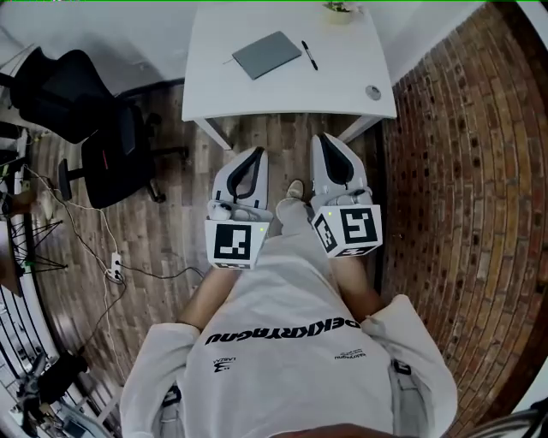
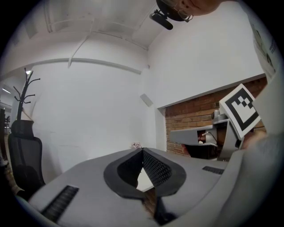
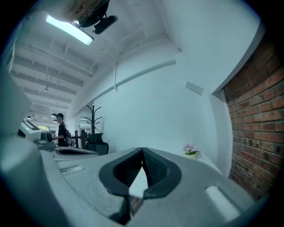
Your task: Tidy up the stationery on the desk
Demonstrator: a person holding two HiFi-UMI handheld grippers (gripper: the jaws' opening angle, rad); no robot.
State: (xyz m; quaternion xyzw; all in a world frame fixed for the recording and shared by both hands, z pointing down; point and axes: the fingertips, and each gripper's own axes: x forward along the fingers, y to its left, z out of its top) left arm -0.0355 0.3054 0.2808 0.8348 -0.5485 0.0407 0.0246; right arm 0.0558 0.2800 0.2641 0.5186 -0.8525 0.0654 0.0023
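Both grippers are held close to the person's body and point level toward the desk. The left gripper [image 1: 256, 152] has its jaws pressed together at the tips, with nothing between them, as the left gripper view [image 2: 142, 151] shows. The right gripper [image 1: 324, 138] is the same: jaws together, empty [image 3: 142, 150].

Between the jaws and the desk [image 1: 257, 101] there is a strip of wooden floor, so nothing is within reach yet.

The stationery lies ahead of both grippers, well apart from them. The grey notebook [image 1: 266, 55] lies flat and turned at a slant, more or less in front of the left gripper. The black pen [image 1: 309, 55] lies just beside it to the right, not touching it. Its long axis runs nearly straight away from the person, with a slight slant. I judge the right gripper to be the nearer one for the pen.

I see no tray or pen holder on the desk. The only container is a small plant pot [image 1: 340, 10] at the far edge.
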